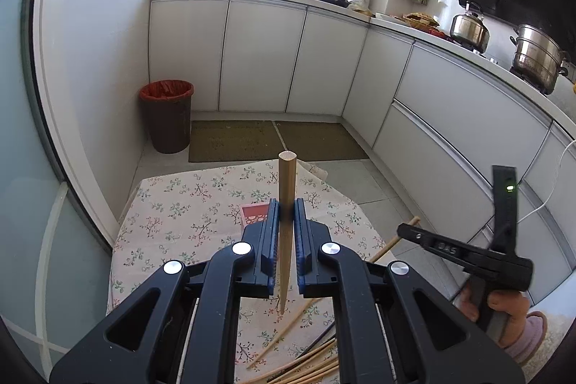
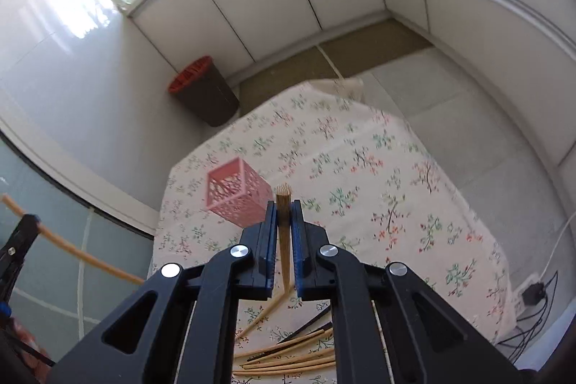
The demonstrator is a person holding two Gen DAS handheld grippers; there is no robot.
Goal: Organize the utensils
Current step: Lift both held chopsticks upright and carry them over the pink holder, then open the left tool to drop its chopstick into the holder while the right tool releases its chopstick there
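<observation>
White kitchen cabinets (image 1: 262,56) all round, brown bin (image 1: 167,117) in the corner. Below, a floral tablecloth (image 2: 378,175) bearing a pink perforated holder (image 2: 235,200) and loose chopsticks (image 2: 288,360) at the near edge. Left gripper (image 1: 287,215) angled down, pinching one bamboo chopstick (image 1: 287,175) — right gripper (image 2: 284,216) likewise clamped on another chopstick (image 2: 283,204), raised above the holder.

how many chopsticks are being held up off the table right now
2. One wooden chopstick is clamped in the left gripper, the other chopstick in the right gripper. More lie loose on the tablecloth, partly hidden behind the fingers.
</observation>
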